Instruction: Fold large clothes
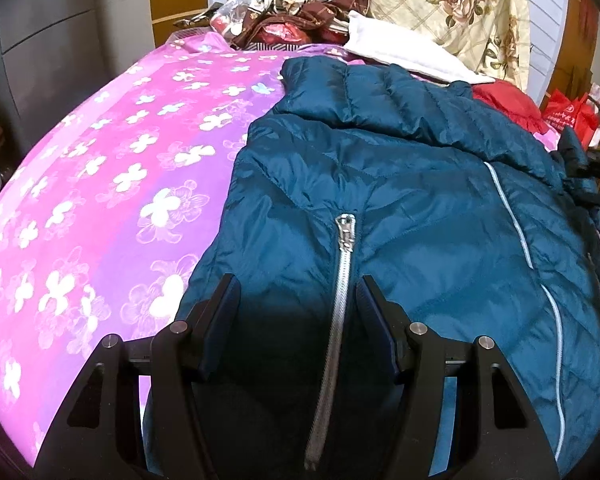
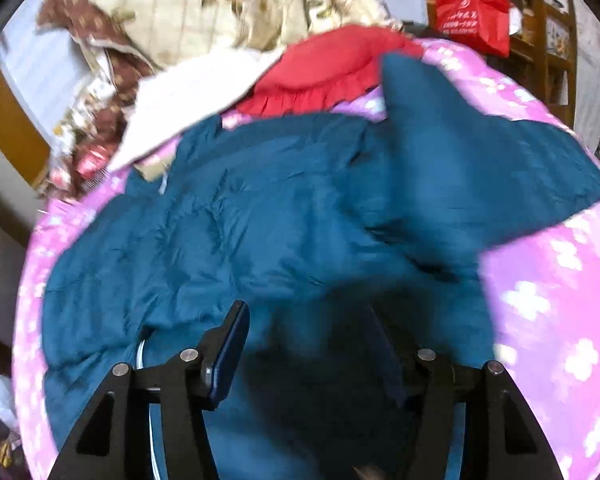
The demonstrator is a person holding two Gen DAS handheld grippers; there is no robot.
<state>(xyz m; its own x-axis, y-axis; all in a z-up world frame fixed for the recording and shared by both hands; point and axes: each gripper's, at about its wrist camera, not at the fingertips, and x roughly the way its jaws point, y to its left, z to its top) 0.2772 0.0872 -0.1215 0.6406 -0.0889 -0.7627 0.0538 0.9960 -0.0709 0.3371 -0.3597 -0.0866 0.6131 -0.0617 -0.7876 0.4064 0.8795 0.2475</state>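
Note:
A teal quilted down jacket [image 1: 400,184] lies spread on a pink flowered bedsheet [image 1: 100,184], front up, with a silver zipper [image 1: 340,280] running down its middle. My left gripper [image 1: 296,284] is open just above the jacket, its fingers on either side of the zipper. In the blurred right wrist view the jacket [image 2: 260,220] lies rumpled with a sleeve [image 2: 480,160] stretched to the right. My right gripper [image 2: 308,312] is open over the jacket's near part and holds nothing.
Floral bedding [image 1: 452,4], a white cloth [image 1: 400,48] and a red garment [image 2: 332,68] are piled at the far end of the bed. A red bag [image 2: 472,12] and wooden shelves stand at the right. Grey cabinets [image 1: 48,40] stand at the left.

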